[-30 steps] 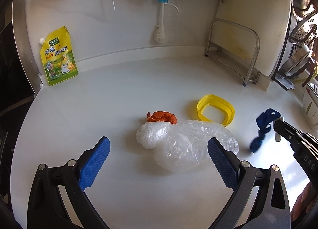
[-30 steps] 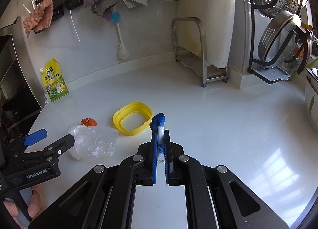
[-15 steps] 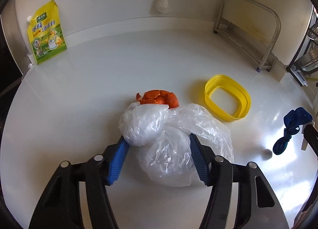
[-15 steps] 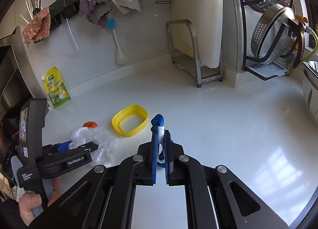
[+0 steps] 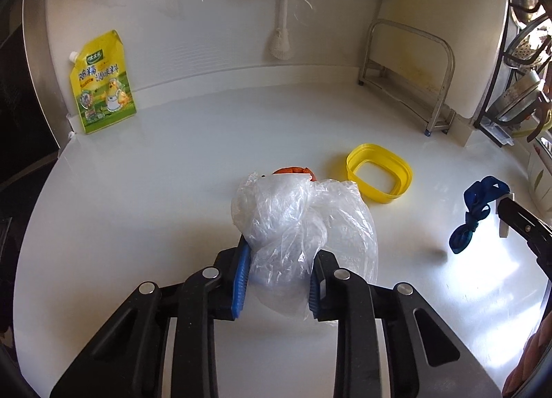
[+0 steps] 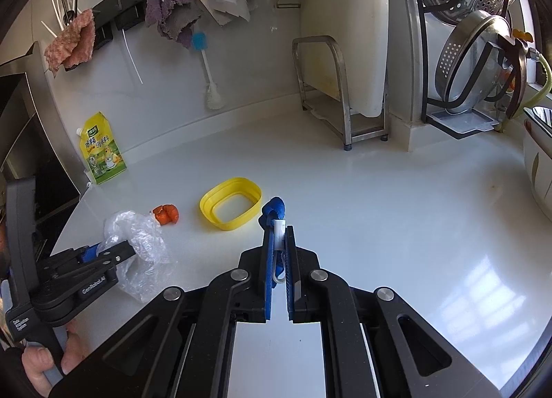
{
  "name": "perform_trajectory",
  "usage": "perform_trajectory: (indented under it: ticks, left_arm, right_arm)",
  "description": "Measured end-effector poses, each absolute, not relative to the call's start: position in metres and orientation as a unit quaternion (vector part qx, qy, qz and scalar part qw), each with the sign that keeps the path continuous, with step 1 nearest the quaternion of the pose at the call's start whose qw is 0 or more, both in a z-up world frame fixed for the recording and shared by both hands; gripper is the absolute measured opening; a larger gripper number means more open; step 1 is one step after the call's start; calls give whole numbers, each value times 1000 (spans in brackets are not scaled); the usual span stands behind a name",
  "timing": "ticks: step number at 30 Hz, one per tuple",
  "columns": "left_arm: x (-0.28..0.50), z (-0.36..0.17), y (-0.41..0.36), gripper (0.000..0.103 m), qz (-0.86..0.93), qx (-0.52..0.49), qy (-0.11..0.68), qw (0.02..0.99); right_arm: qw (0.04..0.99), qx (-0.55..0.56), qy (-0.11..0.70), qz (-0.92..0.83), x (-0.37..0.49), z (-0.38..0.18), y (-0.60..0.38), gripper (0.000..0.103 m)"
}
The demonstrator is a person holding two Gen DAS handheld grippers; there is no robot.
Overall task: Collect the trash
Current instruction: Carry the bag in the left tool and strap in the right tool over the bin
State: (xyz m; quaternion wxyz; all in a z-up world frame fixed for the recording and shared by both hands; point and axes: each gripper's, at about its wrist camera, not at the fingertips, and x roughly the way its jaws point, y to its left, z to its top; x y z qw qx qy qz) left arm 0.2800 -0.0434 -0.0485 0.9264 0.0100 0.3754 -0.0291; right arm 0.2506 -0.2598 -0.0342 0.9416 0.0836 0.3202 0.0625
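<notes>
White countertop point(image 5: 172, 191) carrying all items, bounded at the rear by a white backsplash wall and at the right by a metal rack point(image 6: 331, 94) holding a white cutting board point(image 6: 348, 28). Dish rack with a steel colander point(image 6: 472, 52) at the far right edge. Cloths point(image 6: 172, 11) and a bottle brush point(image 6: 207, 70) hang on the rear wall.

Left gripper point(image 5: 276, 280): jaws closed most of the way, the blue pads pressing both sides of a crumpled clear plastic bag point(image 5: 300, 222), which bulges forward and upward from between the fingers near the front-centre of the countertop. Right gripper point(image 6: 277, 260): jaws nearly together, clamping a blue strap point(image 6: 272, 215) with a white clip; the strap's knotted end protrudes past the fingertips, above the countertop surface.

Yellow seasoning pouch point(image 5: 101, 84) stands upright at the rear left corner, leaning against the wall. Yellow oval plastic ring point(image 5: 379, 173) lies flat right of centre, just beyond the bag. Orange peel point(image 6: 165, 214) lies directly behind the bag, near the ring's left side and apart from it; from the left wrist view the bag hides most of it.
</notes>
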Motion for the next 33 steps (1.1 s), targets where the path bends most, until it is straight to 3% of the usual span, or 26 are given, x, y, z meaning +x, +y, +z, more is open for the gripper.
perform_trajectory:
  ticks: [9, 33]
  left_arm:
    - [210, -29, -35, 27, -34, 48, 343, 937]
    - [1, -31, -28, 27, -82, 73, 321, 941]
  right_arm:
    - [944, 82, 312, 72, 196, -32, -247, 6]
    - [950, 71, 303, 2, -66, -27, -208, 6]
